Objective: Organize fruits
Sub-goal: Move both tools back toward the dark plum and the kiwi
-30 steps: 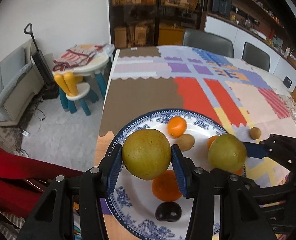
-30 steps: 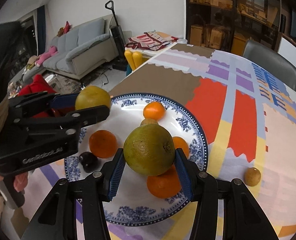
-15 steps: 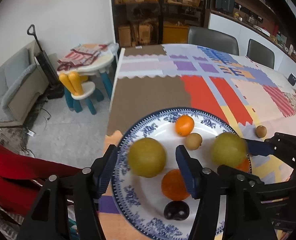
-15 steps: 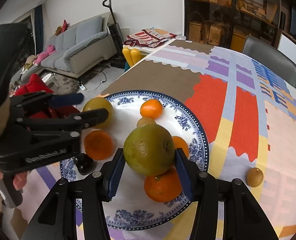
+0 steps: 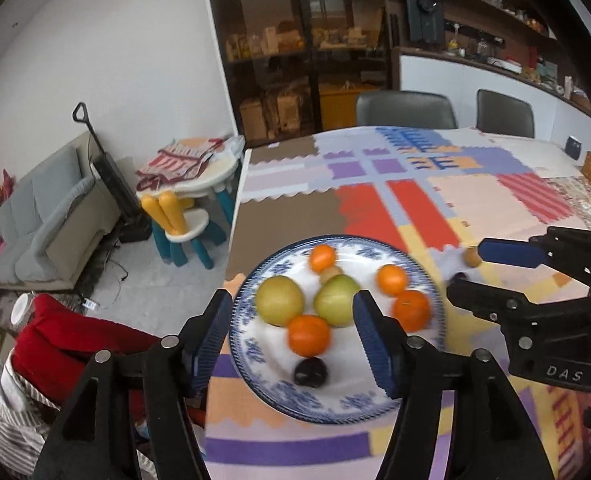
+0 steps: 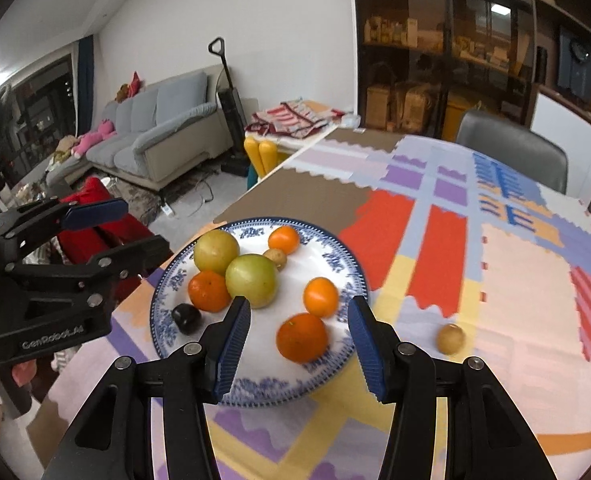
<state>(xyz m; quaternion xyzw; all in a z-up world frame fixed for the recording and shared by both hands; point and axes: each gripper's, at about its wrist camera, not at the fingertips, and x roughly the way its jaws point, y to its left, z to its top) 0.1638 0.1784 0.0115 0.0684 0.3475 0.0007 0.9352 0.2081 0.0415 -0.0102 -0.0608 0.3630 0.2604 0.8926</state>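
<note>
A blue-patterned white plate (image 5: 255,354) (image 6: 337,248) near the table's front-left corner holds two large yellow-green fruits (image 5: 279,300) (image 6: 216,250), lying side by side (image 5: 337,300) (image 6: 251,280). Around them lie several oranges (image 5: 309,335) (image 6: 301,337), a dark plum (image 5: 310,372) (image 6: 186,318) and a kiwi (image 6: 275,257). My left gripper (image 5: 291,344) (image 6: 135,228) hovers above the plate's near side, its jaws opening and its pads touching nothing. My right gripper (image 6: 299,344) (image 5: 467,276) is open and holds nothing. A second kiwi (image 6: 450,338) (image 5: 472,257) rests on the cloth right of the plate.
A patchwork cloth (image 6: 435,248) covers the table, whose left edge (image 5: 235,216) drops to the floor. Grey chairs (image 5: 405,110) stand at the far side. A children's table (image 5: 199,168), an upright vacuum (image 6: 227,104) and a sofa (image 6: 167,132) stand to the left.
Both big fruits have left the jaws and now lie on the plate. Both grippers opened and drew back and upward, away from the plate.
</note>
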